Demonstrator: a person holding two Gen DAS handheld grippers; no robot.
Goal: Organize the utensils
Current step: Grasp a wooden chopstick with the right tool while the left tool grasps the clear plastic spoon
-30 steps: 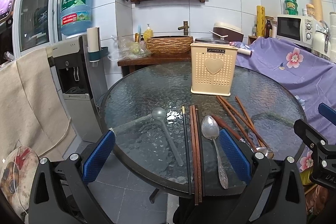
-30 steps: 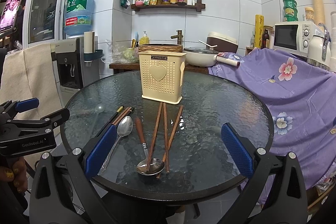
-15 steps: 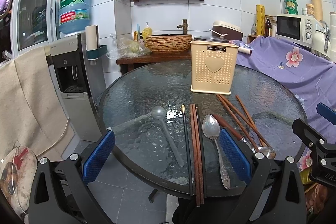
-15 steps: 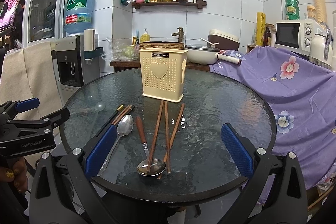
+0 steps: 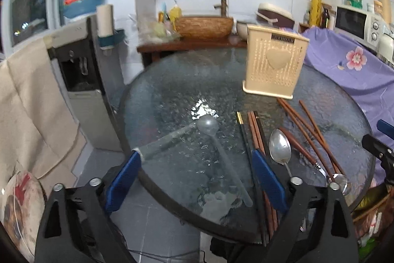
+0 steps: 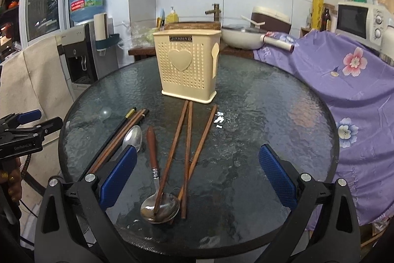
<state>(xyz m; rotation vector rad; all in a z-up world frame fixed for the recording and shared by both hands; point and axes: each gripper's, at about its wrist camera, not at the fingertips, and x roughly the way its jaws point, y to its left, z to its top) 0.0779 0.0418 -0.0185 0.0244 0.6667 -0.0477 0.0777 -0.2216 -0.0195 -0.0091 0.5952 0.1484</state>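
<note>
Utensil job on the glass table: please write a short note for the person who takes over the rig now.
Left gripper: open, empty, jaws just closing a little, above the clear plastic spoon.
Right gripper: open, empty, over the brown chopsticks.
On the glass table: metal spoon, wooden-handled spoon, all chopsticks.
Beige utensil holder: nothing seen in it.
Done: nothing. Left: everything.

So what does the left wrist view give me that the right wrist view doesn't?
Only the left wrist view shows the whole clear plastic spoon, lying between the open left gripper, whose jaws have just been closing; nothing is pressed. Only the right wrist view shows the open right gripper over the wooden-handled ladle and the three loose chopsticks. Both show the cream utensil holder, the metal spoon, the chopstick bundle and the glass table.
</note>
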